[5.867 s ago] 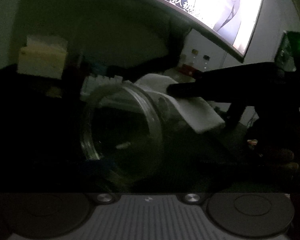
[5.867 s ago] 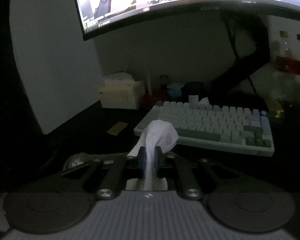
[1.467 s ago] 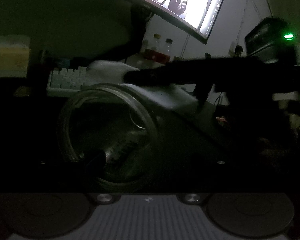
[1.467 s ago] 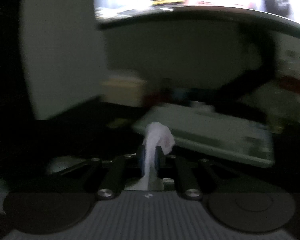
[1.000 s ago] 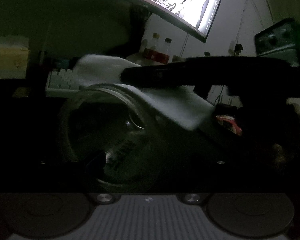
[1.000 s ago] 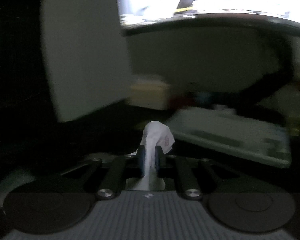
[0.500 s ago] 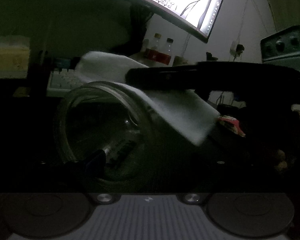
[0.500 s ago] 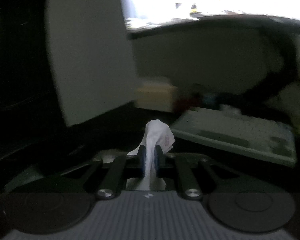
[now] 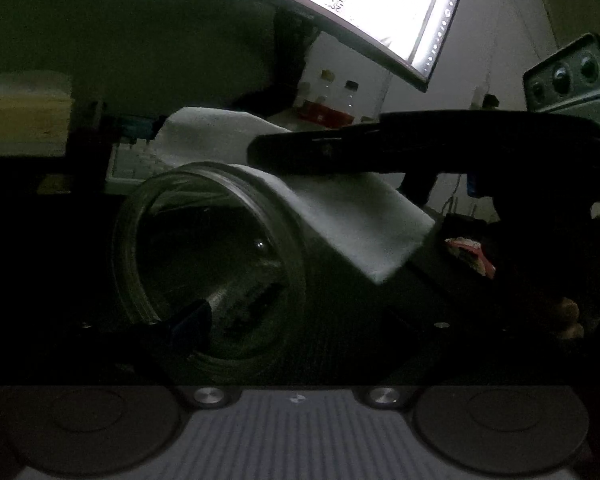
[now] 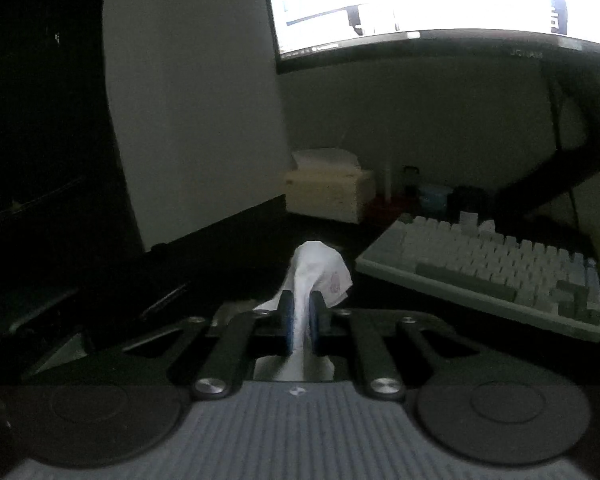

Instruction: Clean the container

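1. Far left in the left wrist view: tissue box [image 9: 24, 108] against the wall, keyboard [image 9: 134, 158] beside it.
2. Centre: glass jar [image 9: 204, 264] on its side, mouth toward the camera, gripped by the left claw [image 9: 236, 316]; finger spread lost in darkness, cannot tell.
3. Draped over the jar: white tissue [image 9: 340, 216].
4. Right: right claw [image 10: 300, 312] closed tight, pinching the tissue, lit monitor [image 9: 380, 12] above.
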A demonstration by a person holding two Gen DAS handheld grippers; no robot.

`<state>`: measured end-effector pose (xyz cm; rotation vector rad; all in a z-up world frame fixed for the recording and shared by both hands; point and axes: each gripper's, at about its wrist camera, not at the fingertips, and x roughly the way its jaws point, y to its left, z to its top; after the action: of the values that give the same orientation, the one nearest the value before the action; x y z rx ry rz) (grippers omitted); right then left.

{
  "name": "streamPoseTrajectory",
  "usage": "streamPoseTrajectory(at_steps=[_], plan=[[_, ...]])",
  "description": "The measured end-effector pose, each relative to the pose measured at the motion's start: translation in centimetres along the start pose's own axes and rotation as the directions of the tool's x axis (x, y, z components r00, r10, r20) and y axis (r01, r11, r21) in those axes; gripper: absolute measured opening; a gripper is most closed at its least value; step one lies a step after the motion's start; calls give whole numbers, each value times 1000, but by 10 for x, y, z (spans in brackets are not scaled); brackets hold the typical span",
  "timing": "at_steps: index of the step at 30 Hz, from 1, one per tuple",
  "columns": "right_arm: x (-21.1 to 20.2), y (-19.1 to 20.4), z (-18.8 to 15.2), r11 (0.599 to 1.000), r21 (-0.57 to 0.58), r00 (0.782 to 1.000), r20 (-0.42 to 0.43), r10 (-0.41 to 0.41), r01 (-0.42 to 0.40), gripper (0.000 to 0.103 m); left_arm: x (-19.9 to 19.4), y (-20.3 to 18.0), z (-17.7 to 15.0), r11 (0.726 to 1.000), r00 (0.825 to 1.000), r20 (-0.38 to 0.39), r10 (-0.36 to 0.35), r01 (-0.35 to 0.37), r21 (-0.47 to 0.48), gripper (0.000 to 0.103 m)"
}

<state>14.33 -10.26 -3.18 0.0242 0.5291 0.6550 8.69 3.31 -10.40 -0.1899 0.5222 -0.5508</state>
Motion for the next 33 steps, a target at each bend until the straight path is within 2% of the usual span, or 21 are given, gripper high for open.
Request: streamPoseTrajectory(at_steps=[3, 5, 7, 9, 12, 15, 17, 21, 25, 27, 28, 30, 33], plan=[[3, 1, 2, 1000, -13, 1000, -7, 4, -4, 11, 1, -3, 0, 999, 999, 8, 42, -42, 3, 92], [8, -11, 4, 997, 17, 997, -17, -74, 75, 12, 1, -6, -1, 998, 998, 13, 62, -62, 8, 92], [12, -20, 5, 992, 62, 994, -31, -104, 106, 12, 1, -7, -1, 997, 997, 17, 78, -78, 13, 92], [9, -15, 5, 994, 76, 997, -27, -73, 75, 13, 2, -8, -1, 995, 995, 23, 100, -101, 19, 92], [1, 5, 3, 997, 25, 998, -11, 69, -69, 13, 4, -10, -2, 993, 993, 20, 116, -117, 32, 92], [-2, 24, 2, 993, -34, 993, -16, 113, -114, 13, 6, -12, -2, 989, 990, 23, 142, -143, 37, 92], [2, 22, 4, 994, -41, 995, -20, 102, -102, 13, 5, -11, -2, 988, 988, 23, 151, -152, 34, 92], [13, 2, 10, 1000, 0, 999, -31, -17, 17, 13, 3, -4, 1, 987, 987, 22, 159, -160, 8, 92], [21, -8, 14, 996, 50, 997, -42, -69, 71, 14, 2, 0, 2, 986, 985, 25, 169, -169, 4, 92], [19, 1, 13, 999, 38, 999, -31, -26, 27, 14, 1, 2, 2, 987, 986, 28, 163, -163, -3, 92], [16, 6, 12, 998, 36, 999, -23, 49, -48, 14, 1, 3, 2, 988, 987, 31, 156, -156, -8, 92], [13, 15, 8, 991, 22, 991, -7, 136, -136, 14, 0, 7, 2, 990, 990, 33, 139, -138, -19, 93], [16, 19, 7, 996, -28, 996, 8, 90, -90, 14, -1, 11, 3, 992, 992, 33, 125, -124, -31, 93]])
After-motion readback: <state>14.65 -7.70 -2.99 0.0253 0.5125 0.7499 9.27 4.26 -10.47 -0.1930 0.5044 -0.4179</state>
